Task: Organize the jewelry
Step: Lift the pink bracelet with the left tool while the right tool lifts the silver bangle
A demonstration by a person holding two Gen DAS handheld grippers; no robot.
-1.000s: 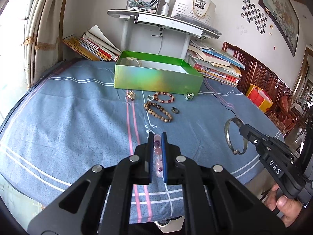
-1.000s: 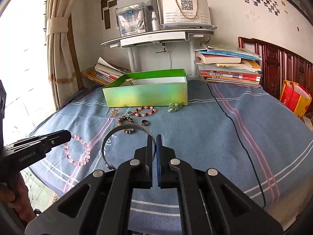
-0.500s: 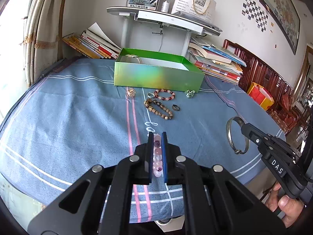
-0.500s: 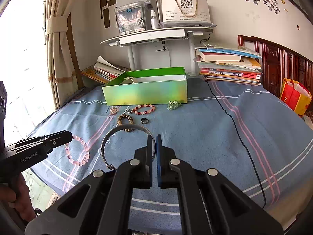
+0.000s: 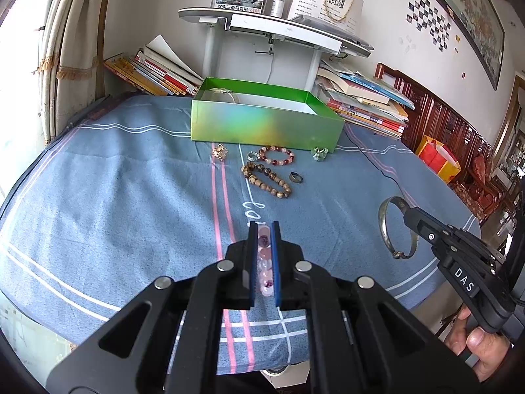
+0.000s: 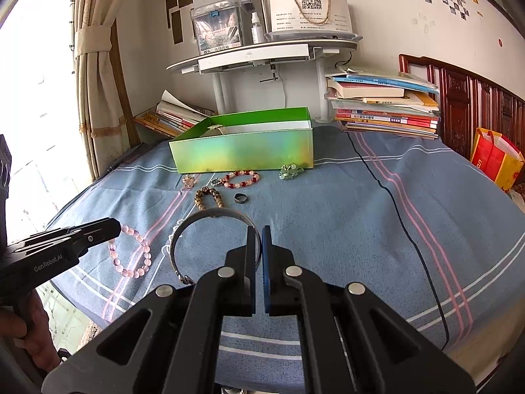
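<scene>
Pink bead bracelet (image 6: 130, 252) hangs clenched in the left gripper (image 5: 264, 229), lifted off the blue cloth (image 5: 115, 197) for carrying. The right gripper (image 6: 258, 233) pinches a silver bangle (image 6: 210, 213) by its rim. The green box (image 5: 262, 124), at twelve o'clock, seemingly already holds a bangle; brown beads (image 5: 265, 180), a ring (image 5: 296, 177) and charms wait before it.
</scene>
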